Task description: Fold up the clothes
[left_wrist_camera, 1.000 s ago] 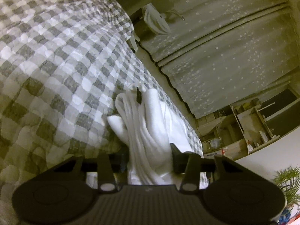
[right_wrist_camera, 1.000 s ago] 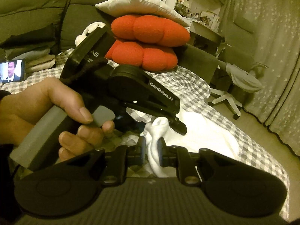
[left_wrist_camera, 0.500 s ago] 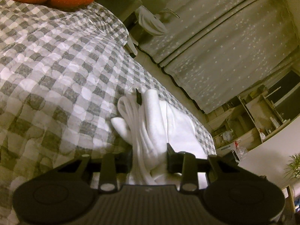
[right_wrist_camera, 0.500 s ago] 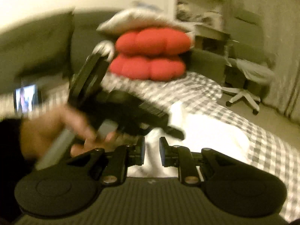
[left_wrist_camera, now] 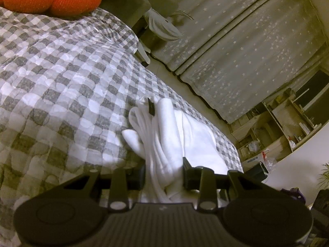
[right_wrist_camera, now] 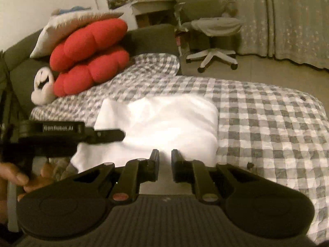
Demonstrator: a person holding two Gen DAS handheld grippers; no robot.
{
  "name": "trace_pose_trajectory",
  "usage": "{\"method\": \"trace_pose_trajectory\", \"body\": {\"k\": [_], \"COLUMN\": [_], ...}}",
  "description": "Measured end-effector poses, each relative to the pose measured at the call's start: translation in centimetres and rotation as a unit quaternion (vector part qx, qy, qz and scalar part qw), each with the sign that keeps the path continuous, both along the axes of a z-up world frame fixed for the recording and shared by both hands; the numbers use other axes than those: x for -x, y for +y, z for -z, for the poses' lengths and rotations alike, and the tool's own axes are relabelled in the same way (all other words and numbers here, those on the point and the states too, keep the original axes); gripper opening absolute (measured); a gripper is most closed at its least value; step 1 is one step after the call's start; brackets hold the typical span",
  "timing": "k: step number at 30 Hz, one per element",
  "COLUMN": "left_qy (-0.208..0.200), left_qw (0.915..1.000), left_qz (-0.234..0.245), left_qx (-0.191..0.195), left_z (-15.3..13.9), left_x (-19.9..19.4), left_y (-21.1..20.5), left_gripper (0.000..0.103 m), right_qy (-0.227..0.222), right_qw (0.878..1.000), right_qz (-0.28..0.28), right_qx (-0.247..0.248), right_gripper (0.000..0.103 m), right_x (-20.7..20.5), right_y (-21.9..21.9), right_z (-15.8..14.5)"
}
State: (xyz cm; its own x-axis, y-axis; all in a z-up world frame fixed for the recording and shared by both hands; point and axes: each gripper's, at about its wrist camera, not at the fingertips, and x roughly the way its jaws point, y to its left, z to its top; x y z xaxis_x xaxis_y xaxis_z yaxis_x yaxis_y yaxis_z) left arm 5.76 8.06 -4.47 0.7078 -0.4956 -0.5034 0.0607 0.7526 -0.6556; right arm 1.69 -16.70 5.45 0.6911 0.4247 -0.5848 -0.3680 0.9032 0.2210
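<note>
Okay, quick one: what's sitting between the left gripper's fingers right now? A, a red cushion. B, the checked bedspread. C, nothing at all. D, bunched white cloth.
D: in the left wrist view, gathered folds of the white garment run between the left gripper fingers, which press on it from both sides.
</note>
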Motion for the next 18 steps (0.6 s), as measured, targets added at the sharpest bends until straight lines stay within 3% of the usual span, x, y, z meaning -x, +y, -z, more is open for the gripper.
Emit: {"method": "trace_pose_trajectory", "body": {"k": [3,13,18], "left_qy": [0.000,-0.002,-0.003], "left_qw": [1.0000,0.9999,0.9998], "left_qz": [0.001,0.000,-0.003], "left_qx": [0.000,-0.012,-0.018], "left_z": [0.0,0.0,-0.1], "left_x": [-0.1,-0.1,-0.1], "left_y": [0.1,-0.1,-0.4], "left_gripper": [0.034,0.034,0.034], "right_qy": [0.005,-0.015,-0.031], "right_qw": [1.000,1.000,0.997], "right_qz": [0.006,0.025,0.037], "right_qx": [-0.007,-0.009,0.053], "right_gripper": [0.008,0.013,0.008], "right_x": [-0.5,-0.7,-2.3], "right_y": [-0.6,-0.6,1.1], "right_z": [0.1,0.0,0.7]}}
